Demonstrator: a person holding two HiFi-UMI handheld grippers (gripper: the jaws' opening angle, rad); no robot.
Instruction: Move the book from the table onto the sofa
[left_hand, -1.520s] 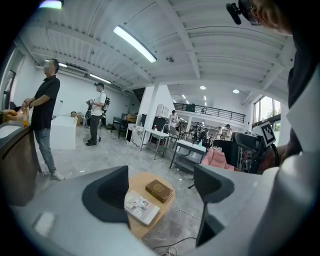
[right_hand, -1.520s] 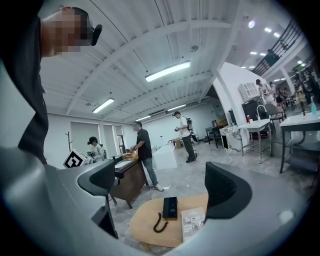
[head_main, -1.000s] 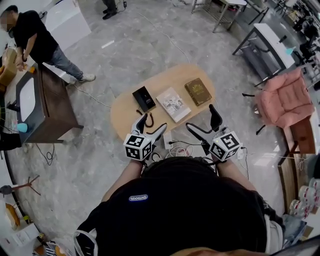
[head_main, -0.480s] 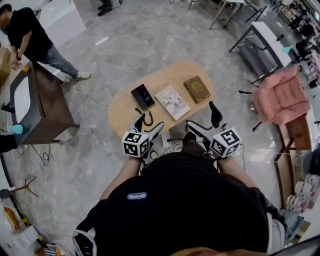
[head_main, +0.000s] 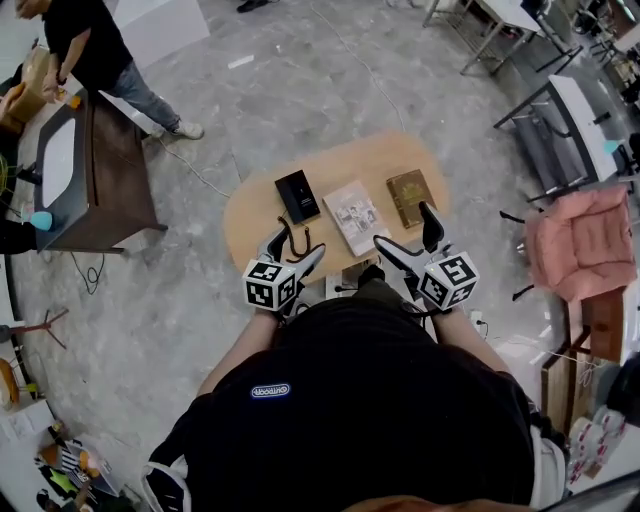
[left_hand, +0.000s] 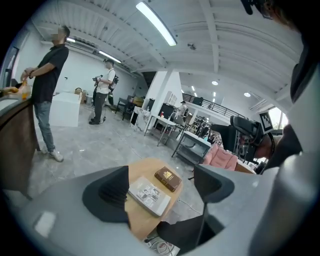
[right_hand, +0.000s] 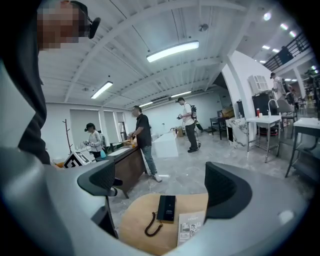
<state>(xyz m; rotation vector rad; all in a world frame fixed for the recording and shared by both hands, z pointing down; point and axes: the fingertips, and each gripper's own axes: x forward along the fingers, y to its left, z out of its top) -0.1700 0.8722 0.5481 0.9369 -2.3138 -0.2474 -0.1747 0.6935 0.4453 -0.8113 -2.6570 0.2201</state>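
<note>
One oval wooden table (head_main: 255, 215) lies just ahead of me, a little closer to my jaws than a second ago, since I have edged up on it; the pink sofa (head_main: 575, 245) stands well apart on the far right, and has slid lower in the head view as I turned. Three books lie untouched in a row on the tabletop: the black book (head_main: 296, 195) at left, the grey illustrated book (head_main: 353, 216) in the middle, the brown book (head_main: 409, 197) at right; a curled cord (right_hand: 150, 226) lies just beside the black one. My left gripper (head_main: 298, 243) and right gripper (head_main: 405, 228) both hover at the near edge, jaws apart and empty; so I judge the approach nearly done and the pick itself not yet begun.
</note>
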